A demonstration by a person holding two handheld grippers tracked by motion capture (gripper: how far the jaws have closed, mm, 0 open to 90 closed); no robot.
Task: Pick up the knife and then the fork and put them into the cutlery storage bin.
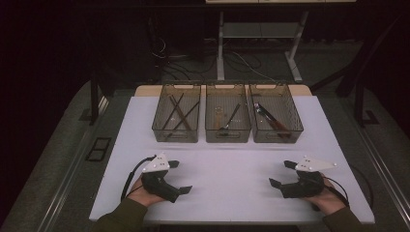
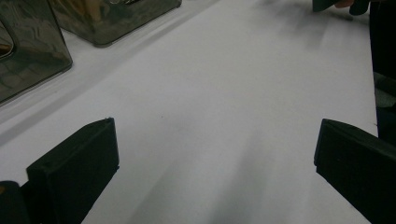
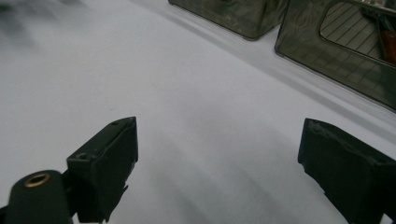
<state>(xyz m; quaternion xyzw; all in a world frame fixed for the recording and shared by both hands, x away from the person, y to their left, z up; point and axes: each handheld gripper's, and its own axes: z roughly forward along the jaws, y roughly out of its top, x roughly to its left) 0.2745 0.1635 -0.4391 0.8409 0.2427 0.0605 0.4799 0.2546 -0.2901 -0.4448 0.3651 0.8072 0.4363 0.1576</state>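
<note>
While both grippers gape empty, three smoky translucent bins hold utensils.

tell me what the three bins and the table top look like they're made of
The three bins look like smoked, see-through plastic: the utensils inside show through the walls, which have a glossy sheen in the gripper views. The table top seems a matte white board or laminate, smooth and even with no glare; the exact material is hard to tell.
</note>
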